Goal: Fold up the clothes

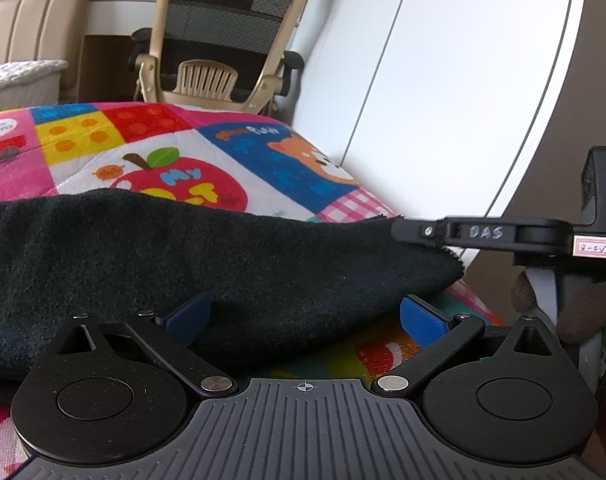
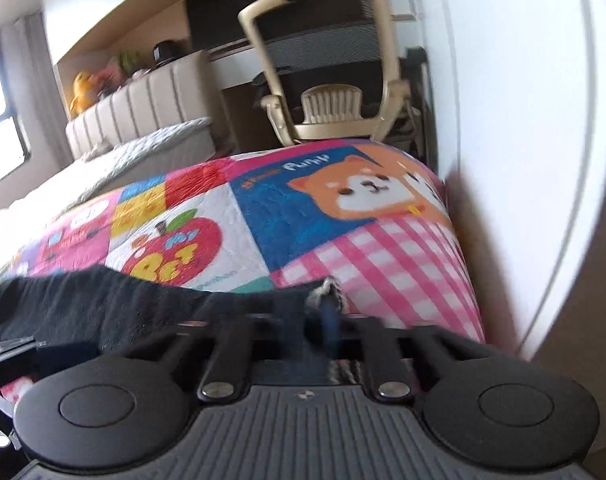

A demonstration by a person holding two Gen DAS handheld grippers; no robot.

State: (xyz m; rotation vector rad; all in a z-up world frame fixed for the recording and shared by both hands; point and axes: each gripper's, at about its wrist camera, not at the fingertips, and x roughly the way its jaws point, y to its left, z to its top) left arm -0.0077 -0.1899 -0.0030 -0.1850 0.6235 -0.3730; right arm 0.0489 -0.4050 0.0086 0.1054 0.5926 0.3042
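A black fleecy garment (image 1: 207, 256) lies across the near part of a colourful patchwork quilt (image 1: 151, 144). My left gripper (image 1: 303, 316) stands wide open, its blue pads to either side of the garment's near fold, with cloth between them but not pinched. From the right, my right gripper (image 1: 399, 228) reaches in level and meets the garment's far right corner. In the right wrist view, blurred by motion, that right gripper (image 2: 329, 316) is shut on the corner of the black garment (image 2: 103, 304), whose pale frayed edge sticks up above the blue pads.
A beige mesh office chair (image 1: 223, 40) stands beyond the quilt's far end. White wardrobe doors (image 1: 443, 80) run close along the right side. A beige padded headboard (image 2: 143, 108) and a grey-covered bed lie at the back left. The quilt (image 2: 343, 220) drops off at its right edge.
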